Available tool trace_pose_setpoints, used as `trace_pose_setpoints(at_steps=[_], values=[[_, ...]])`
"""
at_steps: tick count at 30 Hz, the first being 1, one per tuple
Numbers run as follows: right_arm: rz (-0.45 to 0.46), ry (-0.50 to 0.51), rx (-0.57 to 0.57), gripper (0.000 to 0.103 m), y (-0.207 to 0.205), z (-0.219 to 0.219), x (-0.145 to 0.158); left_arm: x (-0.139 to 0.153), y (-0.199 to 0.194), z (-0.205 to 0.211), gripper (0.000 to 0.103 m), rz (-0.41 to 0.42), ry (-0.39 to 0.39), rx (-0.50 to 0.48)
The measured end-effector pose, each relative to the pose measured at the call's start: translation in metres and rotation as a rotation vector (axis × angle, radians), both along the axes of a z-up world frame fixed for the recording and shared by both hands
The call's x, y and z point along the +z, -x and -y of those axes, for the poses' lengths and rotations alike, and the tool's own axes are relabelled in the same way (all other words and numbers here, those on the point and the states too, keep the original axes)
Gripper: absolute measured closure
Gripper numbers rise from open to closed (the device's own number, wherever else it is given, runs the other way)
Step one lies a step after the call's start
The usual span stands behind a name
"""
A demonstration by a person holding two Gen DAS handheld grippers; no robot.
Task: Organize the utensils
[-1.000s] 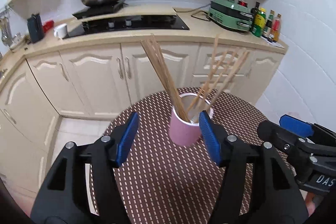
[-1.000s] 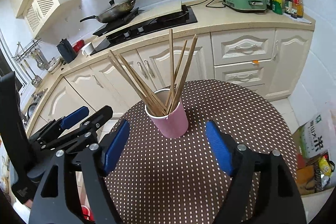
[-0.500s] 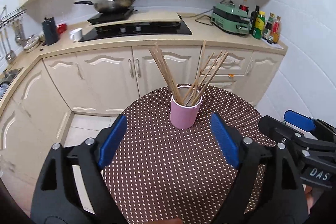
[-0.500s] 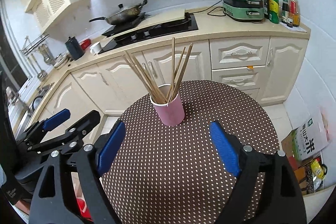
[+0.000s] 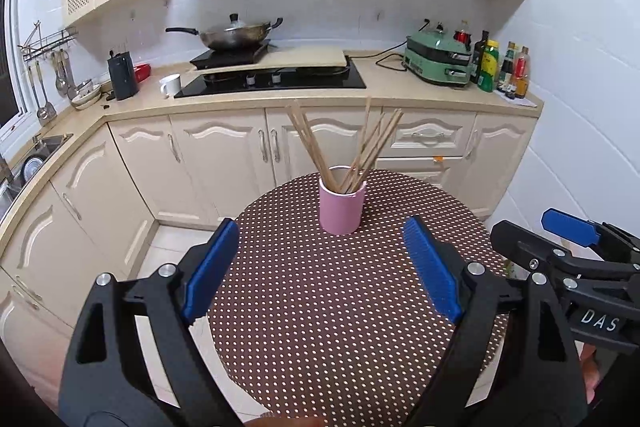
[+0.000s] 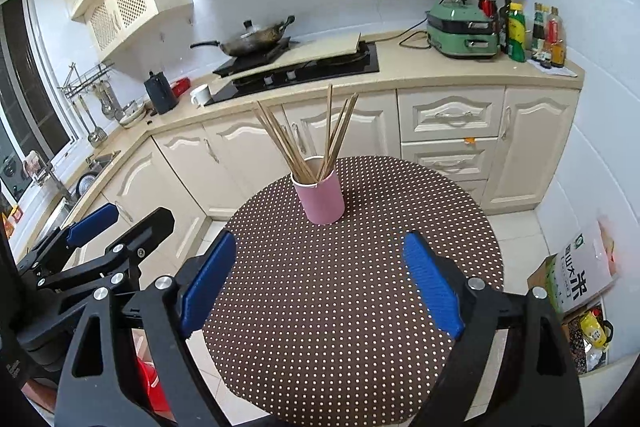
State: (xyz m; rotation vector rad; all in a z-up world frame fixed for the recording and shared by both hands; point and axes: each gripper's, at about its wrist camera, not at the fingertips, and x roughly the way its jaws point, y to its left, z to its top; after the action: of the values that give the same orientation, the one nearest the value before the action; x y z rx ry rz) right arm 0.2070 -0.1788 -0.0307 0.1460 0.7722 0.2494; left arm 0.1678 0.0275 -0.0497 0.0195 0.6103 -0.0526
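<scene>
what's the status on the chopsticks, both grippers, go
Left gripper open, empty; right gripper opening, empty. Chopsticks standing in pink cup on dotted table. Nothing in the way.

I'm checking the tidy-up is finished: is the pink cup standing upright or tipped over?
Upright. The pink cup stands on its base on the dotted table, rim up, with the chopsticks leaning inside it.

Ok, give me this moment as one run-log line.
left gripper: open, empty | right gripper: opening, empty | chopsticks: standing in pink cup | cup: upright on dotted table, untouched
</scene>
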Motion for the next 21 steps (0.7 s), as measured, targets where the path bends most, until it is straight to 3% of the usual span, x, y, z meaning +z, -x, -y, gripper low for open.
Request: trace_pose_setpoints(at_steps=[9,21], values=[[0.071,0.011,-0.019,0.019,0.033,0.005,0.018,0.018,0.031,0.008,0.017,0.048,-0.005,-0.015],[0.106,0.012,-0.038,0.018,0.049,0.002,0.022,0.025,0.043,0.004,0.017,0.075,0.007,-0.02]])
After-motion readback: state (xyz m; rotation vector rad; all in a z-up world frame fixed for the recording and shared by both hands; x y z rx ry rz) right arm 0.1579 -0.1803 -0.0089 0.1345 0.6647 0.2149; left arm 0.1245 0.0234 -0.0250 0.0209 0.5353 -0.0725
